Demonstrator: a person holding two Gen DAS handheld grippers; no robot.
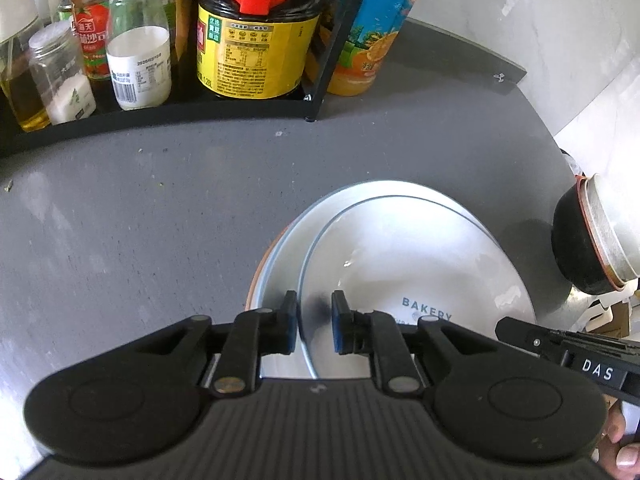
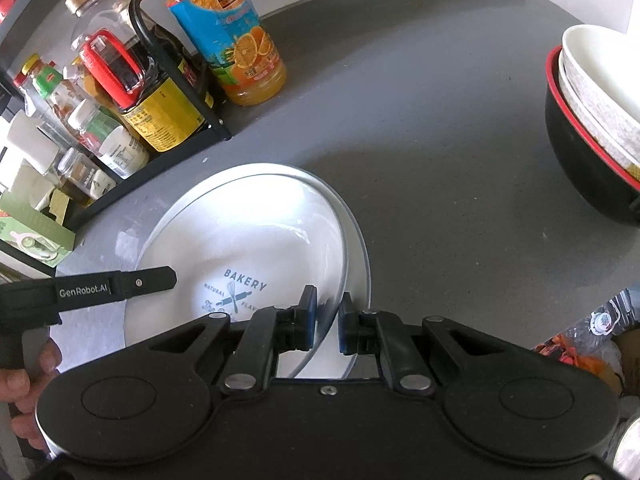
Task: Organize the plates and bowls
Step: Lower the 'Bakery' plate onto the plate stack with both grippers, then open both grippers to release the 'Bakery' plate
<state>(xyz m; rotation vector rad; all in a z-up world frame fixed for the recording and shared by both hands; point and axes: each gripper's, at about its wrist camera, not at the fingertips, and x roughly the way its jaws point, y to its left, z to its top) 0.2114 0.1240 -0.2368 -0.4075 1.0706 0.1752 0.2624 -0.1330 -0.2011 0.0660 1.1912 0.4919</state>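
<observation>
A white deep plate printed BAKERY (image 1: 400, 264) (image 2: 248, 240) rests in a larger white plate (image 1: 280, 256) (image 2: 356, 248) on the grey counter. An orange rim shows beneath them at the left. My left gripper (image 1: 314, 312) straddles the BAKERY plate's left rim, its blue pads nearly together on the wall. On the opposite rim, my right gripper (image 2: 328, 312) is closed the same way. A black bowl with a red rim (image 2: 580, 160) (image 1: 580, 240), holding nested white bowls (image 2: 600, 92), stands to the right.
A black wire rack (image 1: 320, 92) of sauce bottles and jars lines the back left, with an orange juice bottle (image 2: 236, 44) beside it. Bare grey counter (image 2: 440, 140) lies between the plates and the bowls. A person's hand (image 2: 24, 384) holds the left gripper's handle.
</observation>
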